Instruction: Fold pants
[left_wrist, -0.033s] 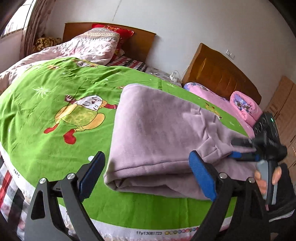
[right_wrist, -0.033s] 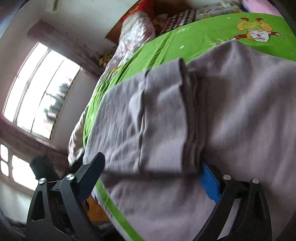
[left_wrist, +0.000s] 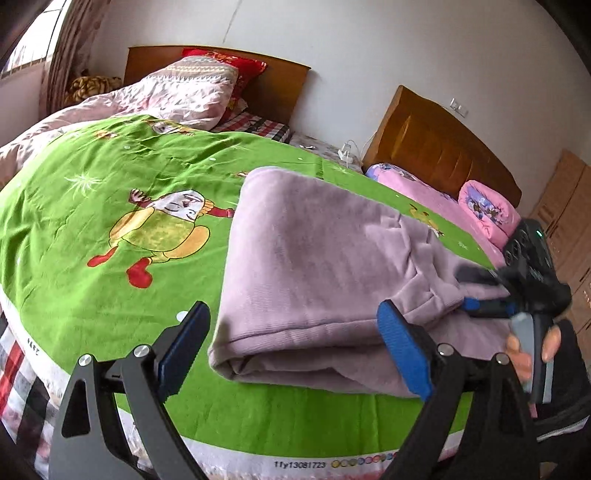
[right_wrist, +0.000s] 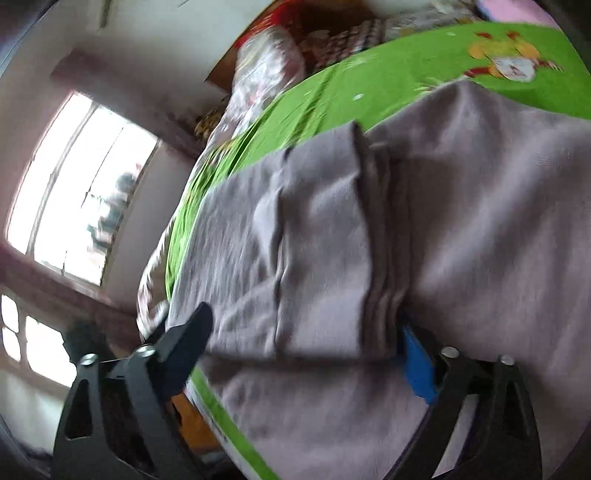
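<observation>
Mauve pants (left_wrist: 314, 258) lie folded on a green cartoon bedspread (left_wrist: 92, 295), the thick folded edge toward me. My left gripper (left_wrist: 295, 314) hovers at that edge, its jaws opening, and the blue pads stand clear of the cloth on either side. A hand holds my right gripper (left_wrist: 476, 291) at the pants' right end. In the right wrist view, which is blurred, the right gripper (right_wrist: 308, 338) is closing around a raised flap of the pants (right_wrist: 317, 240). One blue pad (right_wrist: 417, 365) sits under the flap, and a firm pinch does not show.
Pillows and a pink quilt (left_wrist: 177, 88) are piled at the wooden headboard (left_wrist: 280, 85). A second bed with pink bedding (left_wrist: 484, 206) stands to the right, wooden cabinets (left_wrist: 565, 221) beyond it. A bright window (right_wrist: 74, 192) shows in the right wrist view. The bed's front edge (left_wrist: 295, 461) is close below.
</observation>
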